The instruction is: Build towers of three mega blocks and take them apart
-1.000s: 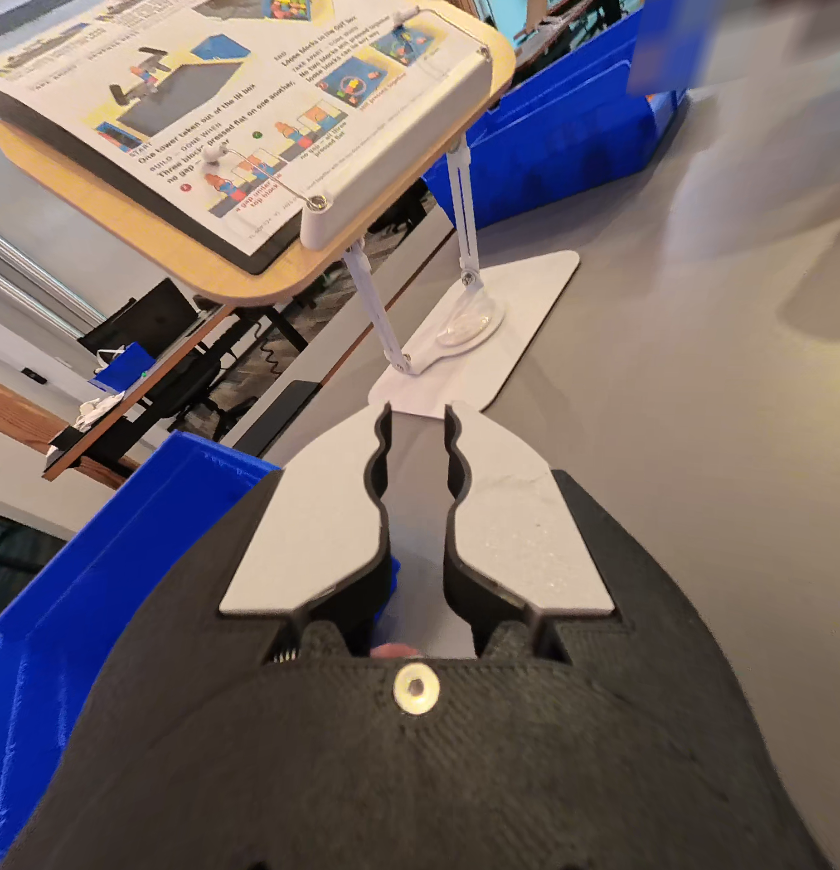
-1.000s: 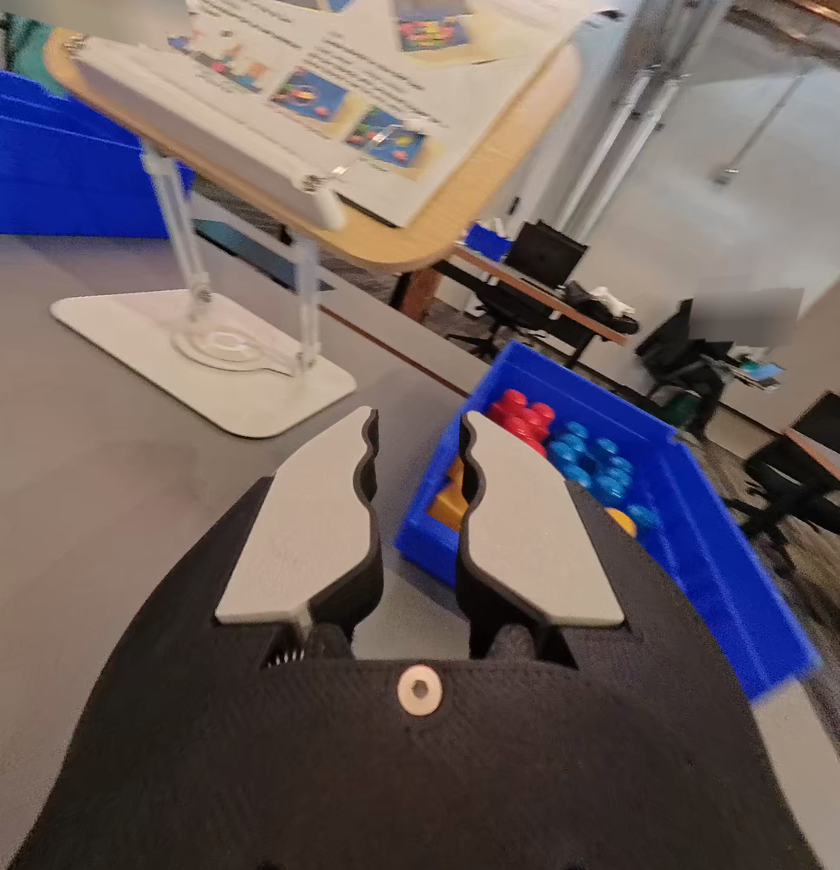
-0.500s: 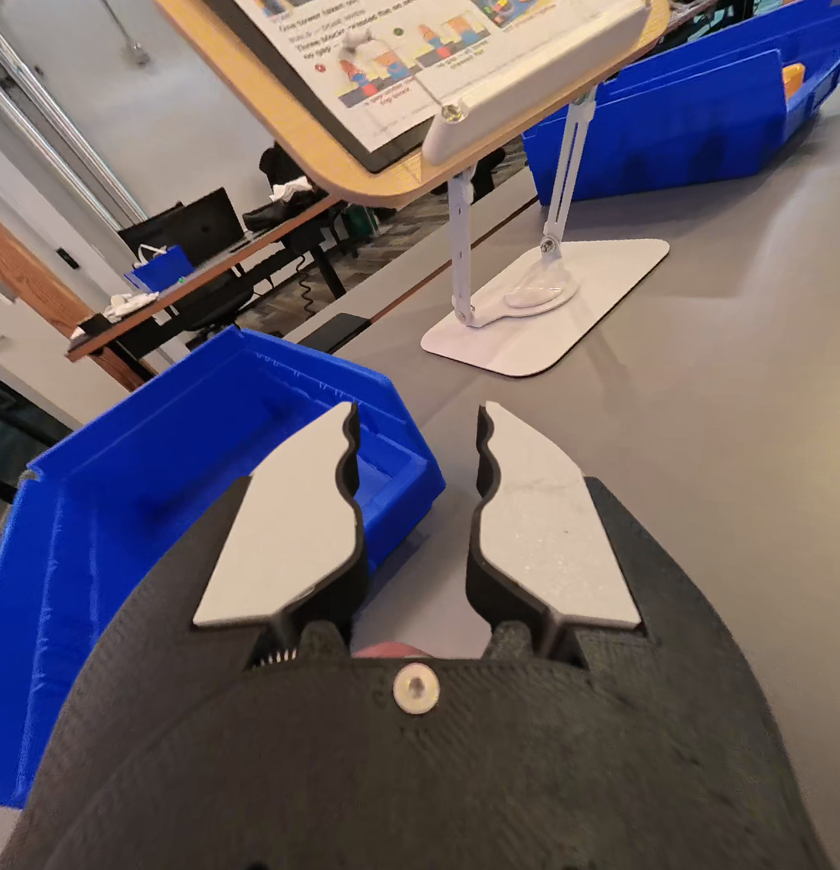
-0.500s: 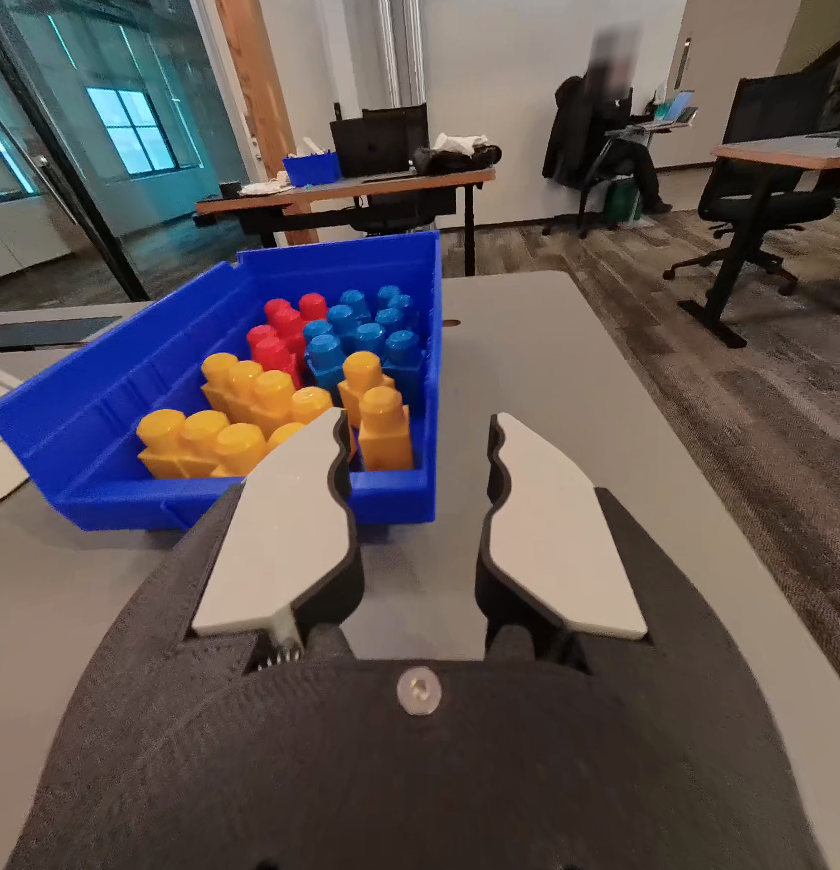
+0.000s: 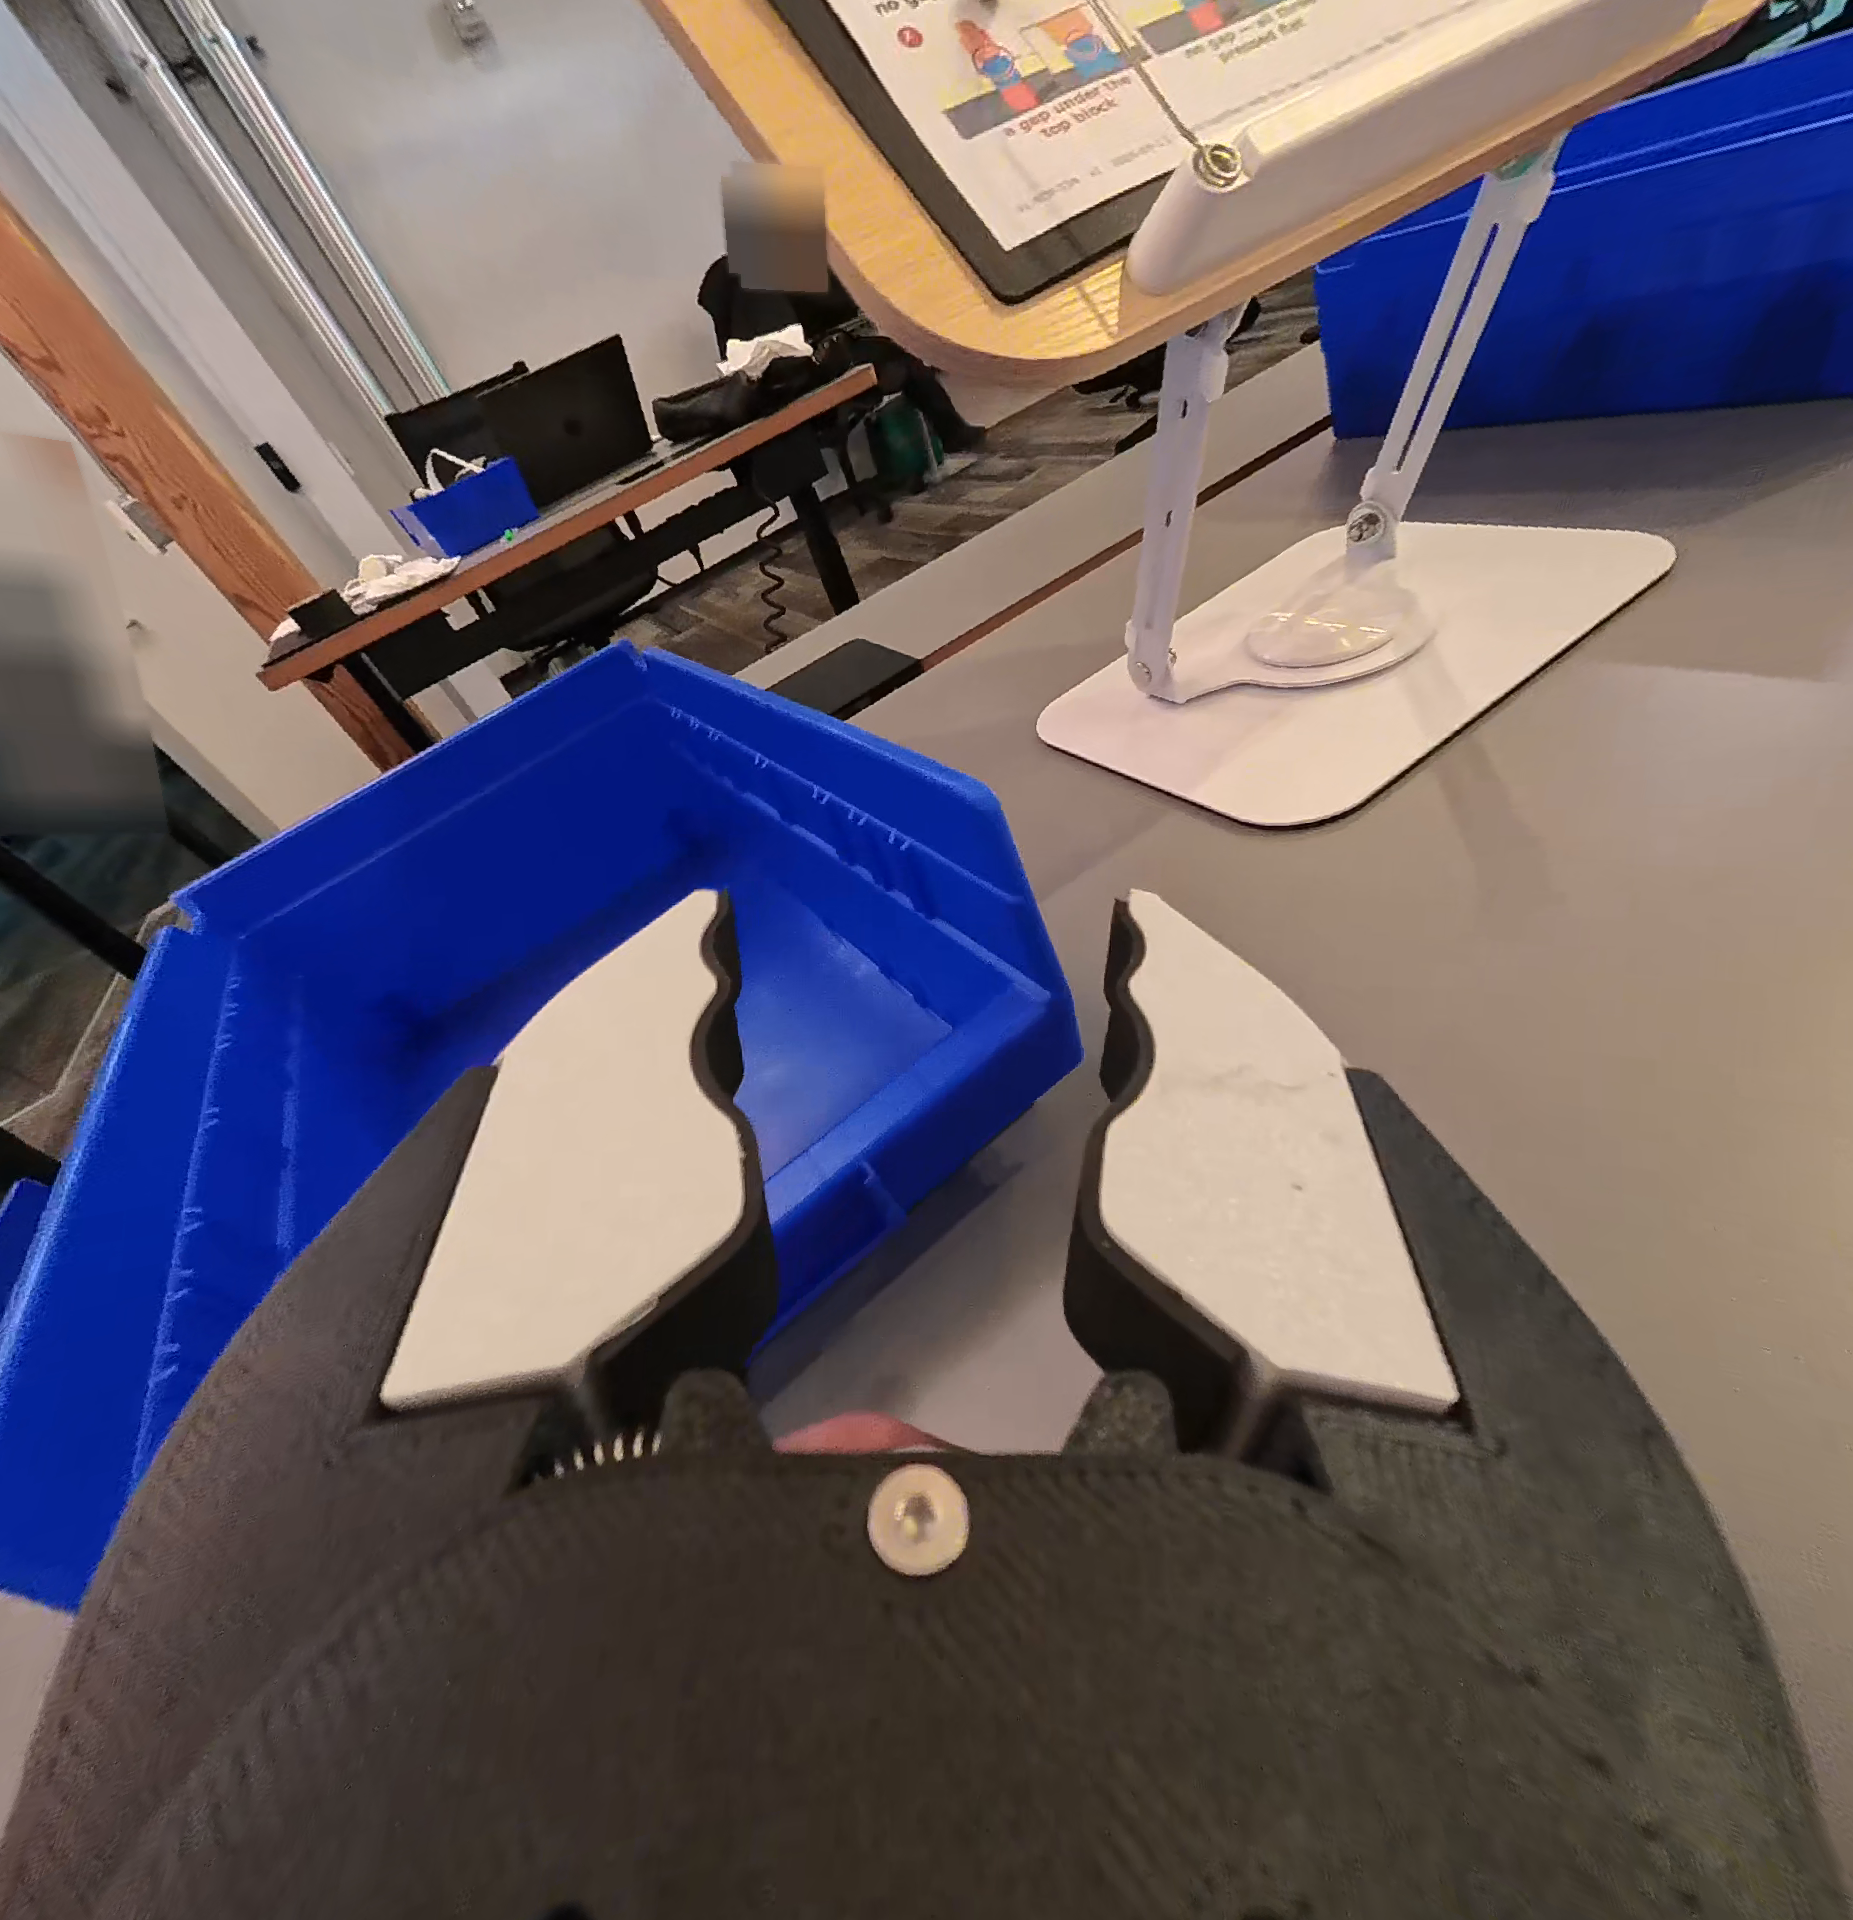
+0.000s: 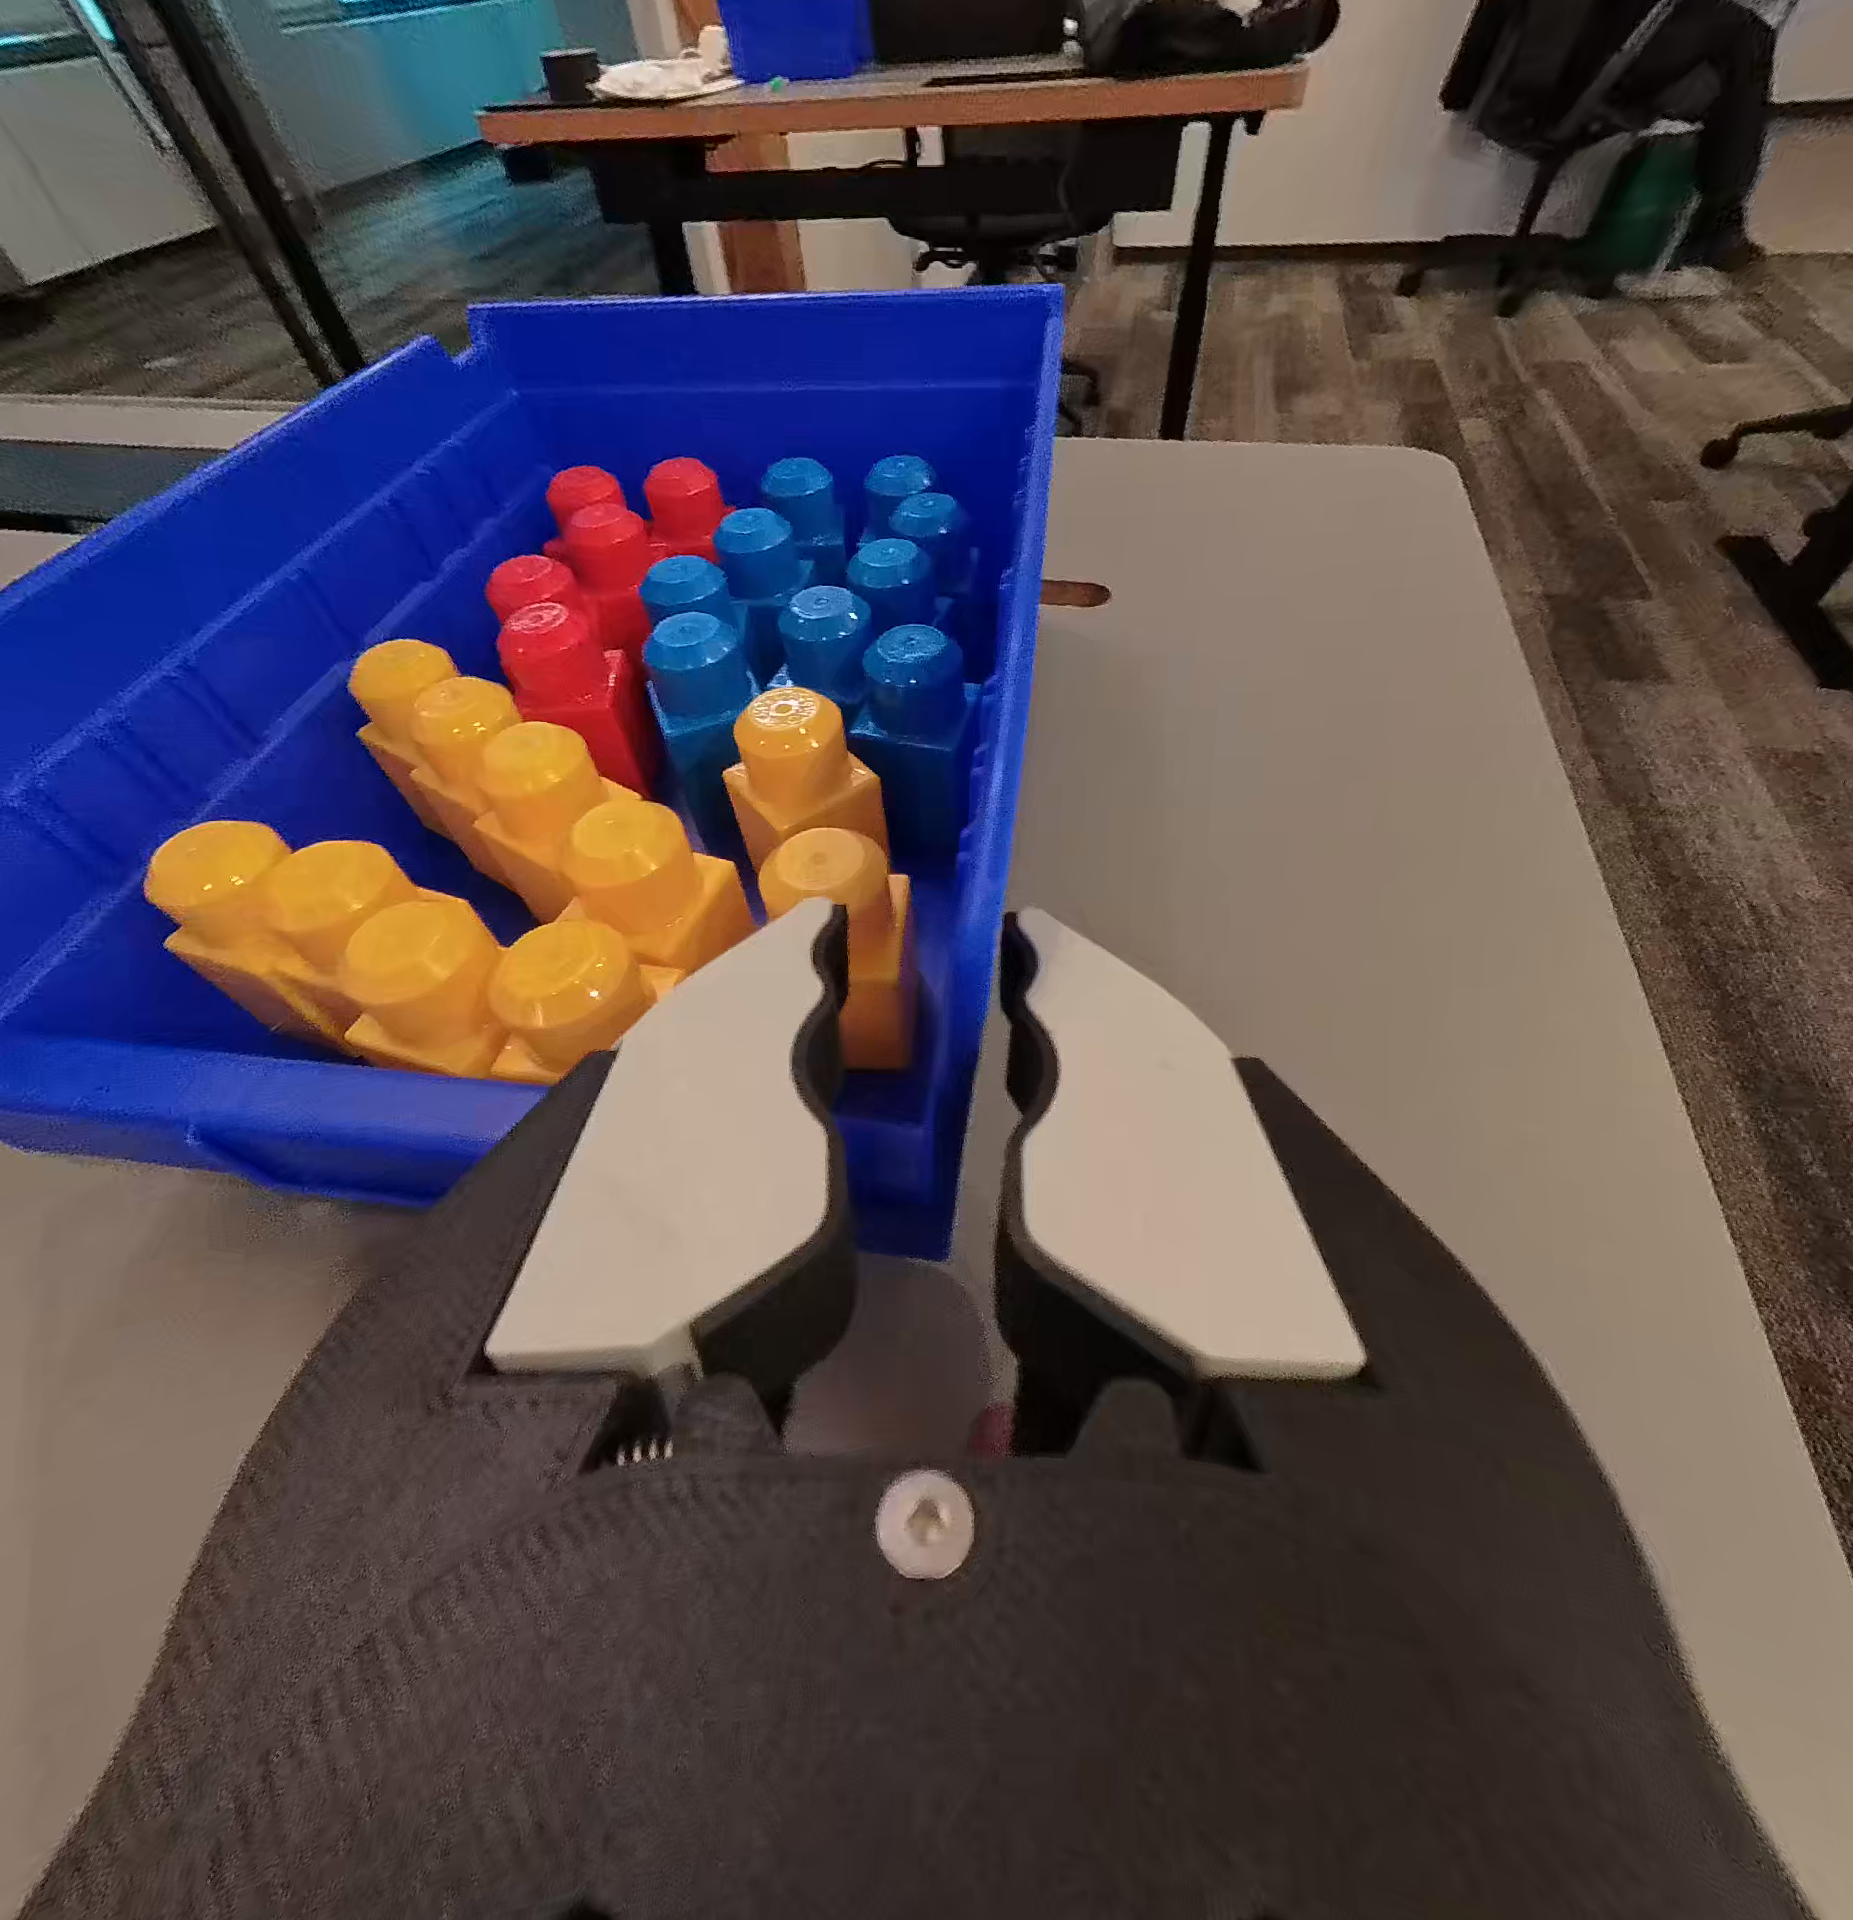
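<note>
The right gripper (image 6: 922,935) hung above the blue bin's (image 6: 1015,644) near corner, fingers slightly apart and clasping nothing, a yellow block (image 6: 849,935) beneath. The left gripper's (image 5: 922,914) fingers stood wide apart over another blue bin (image 5: 589,810).

1. Shiny, smooth plastic: yellow blocks (image 6: 631,883), red blocks (image 6: 579,665), blue blocks (image 6: 849,623).
2. Blue plastic bin (image 6: 226,644), a little shiny, with ridged walls.
3. Rough, dull black plastic with fine lines on the right gripper (image 6: 922,935).
4. Smooth, matt grey table (image 5: 1524,1039).
5. Wooden board (image 5: 963,301) with paper sheet (image 5: 1067,114).
</note>
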### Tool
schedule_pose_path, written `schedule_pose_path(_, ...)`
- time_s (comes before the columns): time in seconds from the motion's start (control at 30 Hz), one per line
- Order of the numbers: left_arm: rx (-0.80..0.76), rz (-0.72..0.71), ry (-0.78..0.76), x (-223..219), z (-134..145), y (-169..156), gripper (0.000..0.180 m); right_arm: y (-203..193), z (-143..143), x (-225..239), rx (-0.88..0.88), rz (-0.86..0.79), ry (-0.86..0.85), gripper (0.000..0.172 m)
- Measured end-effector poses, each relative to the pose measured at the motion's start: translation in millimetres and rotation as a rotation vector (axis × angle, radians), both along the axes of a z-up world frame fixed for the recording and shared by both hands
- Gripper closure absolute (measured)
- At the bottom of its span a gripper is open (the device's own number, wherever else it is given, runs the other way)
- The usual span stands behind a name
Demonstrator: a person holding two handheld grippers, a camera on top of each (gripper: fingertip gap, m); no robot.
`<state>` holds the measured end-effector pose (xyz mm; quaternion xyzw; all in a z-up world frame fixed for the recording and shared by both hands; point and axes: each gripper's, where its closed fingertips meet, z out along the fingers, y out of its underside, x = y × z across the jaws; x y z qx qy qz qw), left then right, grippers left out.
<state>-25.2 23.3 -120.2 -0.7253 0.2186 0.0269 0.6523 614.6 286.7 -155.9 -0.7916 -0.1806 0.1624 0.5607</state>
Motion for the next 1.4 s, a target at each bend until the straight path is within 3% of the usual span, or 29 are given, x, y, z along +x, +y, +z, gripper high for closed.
schedule_pose_path(0.17, -0.018, 0.006, -0.019, -3.2, -3.0, 2.1, 0.114, -0.8, 3.8, -4.8, 0.023, 0.042, 0.009, 0.163)
schedule_pose_path(0.27, 0.008, 0.041, -0.008, -10.8, 2.0, 1.7, 0.114, 5.2, 13.9, 2.8, 0.092, -0.021, 0.000, 0.150)
schedule_pose_path(0.6, 0.024, 0.129, -0.057, -42.3, 6.9, 2.2, 0.114, 19.1, 13.0, -7.5, 0.009, 0.028, -0.032, 0.162)
schedule_pose_path(0.73, 0.036, 0.137, -0.035, -45.2, 8.8, 1.5, 0.118, 24.7, 8.7, -13.0, -0.051, 0.038, 0.016, 0.141)
schedule_pose_path(0.9, 0.001, 0.103, -0.069, -43.3, 3.0, 5.2, 0.124, 27.1, 5.7, -15.2, -0.117, 0.031, 0.089, 0.156)
schedule_pose_path(1.0, 0.011, 0.106, -0.071, -44.9, 4.9, 4.8, 0.125, 26.3, 4.6, -10.6, -0.136, -0.001, 0.042, 0.165)
schedule_pose_path(1.4, 0.037, 0.137, -0.070, -56.9, 12.0, 4.3, 0.125, 28.6, 4.6, -8.2, -0.129, -0.018, -0.024, 0.167)
